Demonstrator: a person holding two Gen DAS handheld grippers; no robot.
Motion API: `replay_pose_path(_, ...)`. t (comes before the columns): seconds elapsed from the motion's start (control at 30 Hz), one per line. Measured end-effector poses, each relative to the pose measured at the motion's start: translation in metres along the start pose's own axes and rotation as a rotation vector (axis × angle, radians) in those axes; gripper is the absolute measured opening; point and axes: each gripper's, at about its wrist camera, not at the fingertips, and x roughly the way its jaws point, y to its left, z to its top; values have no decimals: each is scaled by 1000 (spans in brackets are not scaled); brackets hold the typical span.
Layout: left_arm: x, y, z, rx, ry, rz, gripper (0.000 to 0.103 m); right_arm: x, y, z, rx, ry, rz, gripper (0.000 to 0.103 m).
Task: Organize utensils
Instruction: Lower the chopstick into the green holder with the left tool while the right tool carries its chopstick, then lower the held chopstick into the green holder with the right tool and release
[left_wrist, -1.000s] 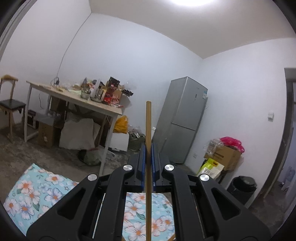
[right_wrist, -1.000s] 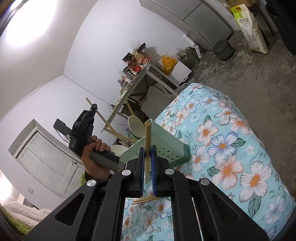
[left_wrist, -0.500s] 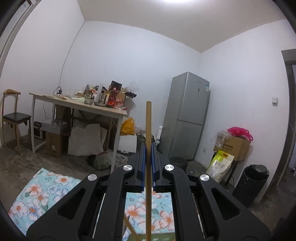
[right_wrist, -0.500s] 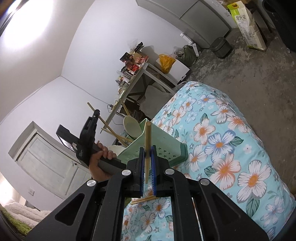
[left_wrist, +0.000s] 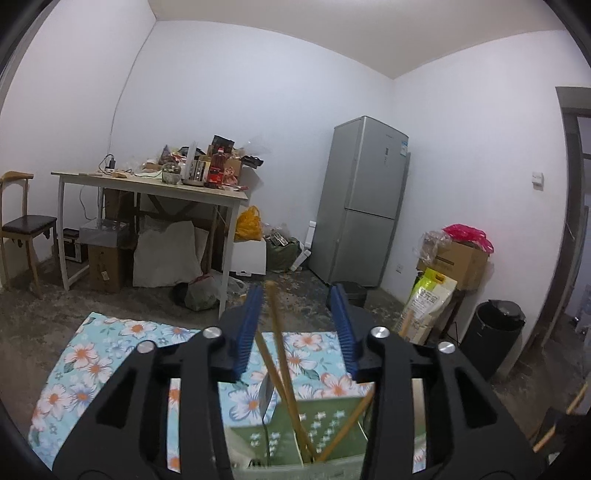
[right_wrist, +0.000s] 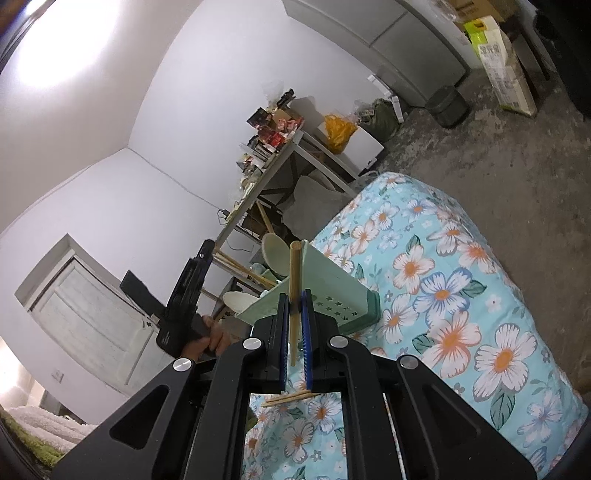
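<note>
Released since earlier: left claw (left_wrist: 299, 325) opening, chopstick (left_wrist: 282, 354) loose between pads, leaning in green holder (left_wrist: 325, 417). Right claw (right_wrist: 294, 325) clamped on second chopstick (right_wrist: 294, 284). Withdraw left straight, avoid snagging.

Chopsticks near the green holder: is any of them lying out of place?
Yes. One pair of chopsticks lies loose on the floral cloth, outside the green holder where others stand. The right gripper is shut on a chopstick; the left gripper is opening over the holder, its chopstick leaning free.
</note>
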Motion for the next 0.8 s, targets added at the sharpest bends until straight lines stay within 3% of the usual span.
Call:
replay_pose_path(0.33, -72, 16, 7, 69, 52, -66, 67, -25, 47, 23, -148, -103, 52, 7)
replay_pose_path(0.53, -100, 32, -18, 99, 152, -37, 69, -8, 68, 48, -222, -107, 92, 7)
replay_pose_path(0.8, -113, 44, -51, 105, 248, -18, 71, 41, 87, 76, -310, -73, 66, 7)
